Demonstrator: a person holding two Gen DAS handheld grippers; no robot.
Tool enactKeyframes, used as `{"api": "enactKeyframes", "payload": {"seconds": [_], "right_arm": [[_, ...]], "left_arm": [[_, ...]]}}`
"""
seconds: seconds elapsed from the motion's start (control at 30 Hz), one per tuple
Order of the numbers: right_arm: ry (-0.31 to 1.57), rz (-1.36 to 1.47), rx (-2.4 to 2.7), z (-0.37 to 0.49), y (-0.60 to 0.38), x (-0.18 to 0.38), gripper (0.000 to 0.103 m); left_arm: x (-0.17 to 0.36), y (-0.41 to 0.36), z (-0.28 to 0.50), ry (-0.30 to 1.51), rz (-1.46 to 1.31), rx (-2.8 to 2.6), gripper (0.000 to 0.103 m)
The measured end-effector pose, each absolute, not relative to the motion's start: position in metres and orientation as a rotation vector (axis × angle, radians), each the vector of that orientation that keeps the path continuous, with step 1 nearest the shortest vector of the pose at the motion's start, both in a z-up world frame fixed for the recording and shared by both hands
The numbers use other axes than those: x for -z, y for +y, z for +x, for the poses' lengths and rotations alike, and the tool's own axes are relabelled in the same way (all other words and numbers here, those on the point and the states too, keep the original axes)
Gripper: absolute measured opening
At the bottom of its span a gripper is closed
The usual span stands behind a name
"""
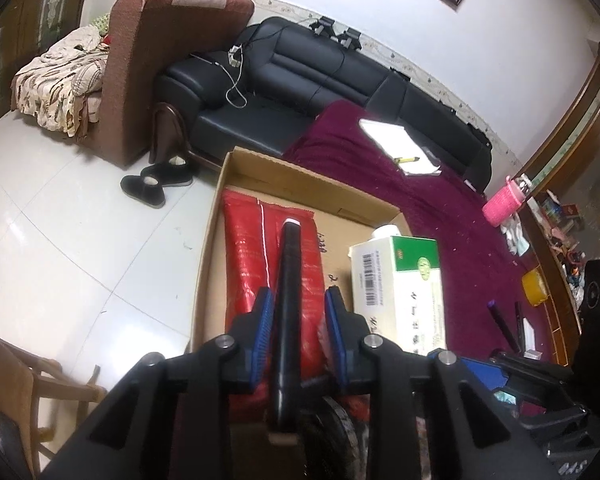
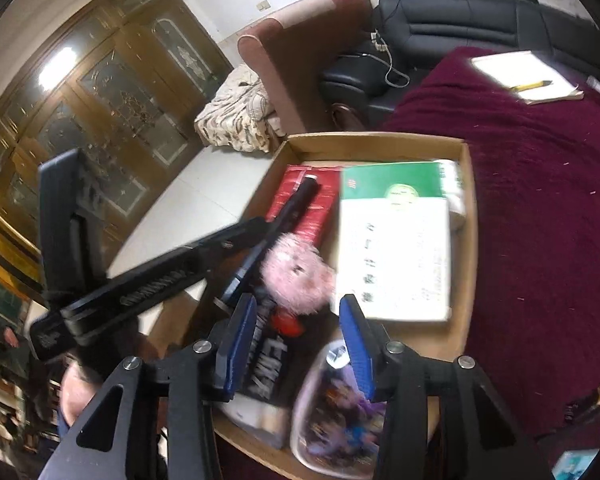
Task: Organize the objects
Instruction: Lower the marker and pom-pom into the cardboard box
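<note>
A shallow cardboard box [image 1: 236,160] sits on a maroon cloth [image 1: 380,176]. In it lie a red packet [image 1: 248,256] and a white and green carton [image 1: 400,280]. A long black cylinder [image 1: 290,280] runs between the blue pads of my left gripper [image 1: 298,300], which is shut on it, above the red packet. In the right wrist view the box [image 2: 470,240] also holds a pink fluffy toy [image 2: 296,272], a black item with white lettering [image 2: 272,364] and a clear pouch [image 2: 332,412]. My right gripper [image 2: 298,308] is open and empty above them. The left gripper [image 2: 236,240] shows there with the cylinder [image 2: 300,200].
A white notebook with a yellow pen [image 1: 396,144] lies on the cloth. A black sofa [image 1: 300,76], a brown armchair [image 1: 148,60] and black slippers [image 1: 156,180] stand beyond. A pink bottle [image 1: 502,204] and a yellow tape roll [image 1: 534,286] sit at right.
</note>
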State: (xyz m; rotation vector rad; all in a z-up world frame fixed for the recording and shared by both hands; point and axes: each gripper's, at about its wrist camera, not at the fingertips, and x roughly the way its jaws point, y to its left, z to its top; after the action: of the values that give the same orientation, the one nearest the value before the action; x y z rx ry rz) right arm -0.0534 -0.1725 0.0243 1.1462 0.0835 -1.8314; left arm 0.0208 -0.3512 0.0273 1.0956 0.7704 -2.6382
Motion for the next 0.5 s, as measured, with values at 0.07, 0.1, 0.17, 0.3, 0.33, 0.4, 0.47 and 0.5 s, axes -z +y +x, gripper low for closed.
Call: {"api": "enactKeyframes", "payload": {"seconds": [0.07, 0.1, 0.17, 0.3, 0.33, 0.4, 0.47, 0.5], "right_arm": [[0.121, 1.083, 1.898, -0.048, -0.159, -0.029, 0.048], [0.149, 1.052, 1.944, -0.046, -0.151, -0.032, 0.048], [0.134, 1.006, 1.994, -0.044, -0.134, -0.039, 0.048], [-0.004, 0.986, 2.027, -0.052, -0.093, -0.049, 0.048], [-0.016, 0.991, 2.026, -0.055, -0.087, -0.049, 0.048], [-0.022, 0.984, 2.034, -0.058, -0.069, -0.049, 0.048], [-0.03, 0.962, 2.031, -0.06, -0.049, -0.047, 0.048], [-0.034, 0.965, 2.01, -0.063, -0.041, -0.046, 0.048]], "left_arm": [[-0.031, -0.344, 0.031, 0.774, 1.051, 2.647, 0.026], [-0.033, -0.342, 0.034, 0.775, 1.038, 2.653, 0.026], [-0.037, -0.331, 0.044, 0.784, 0.989, 2.675, 0.026], [-0.047, -0.299, 0.053, 0.739, 0.939, 2.734, 0.026], [-0.049, -0.293, 0.054, 0.727, 0.935, 2.75, 0.026], [-0.054, -0.275, 0.055, 0.705, 0.914, 2.782, 0.026], [-0.057, -0.257, 0.054, 0.68, 0.921, 2.818, 0.027], [-0.058, -0.247, 0.053, 0.664, 0.931, 2.838, 0.027]]}}
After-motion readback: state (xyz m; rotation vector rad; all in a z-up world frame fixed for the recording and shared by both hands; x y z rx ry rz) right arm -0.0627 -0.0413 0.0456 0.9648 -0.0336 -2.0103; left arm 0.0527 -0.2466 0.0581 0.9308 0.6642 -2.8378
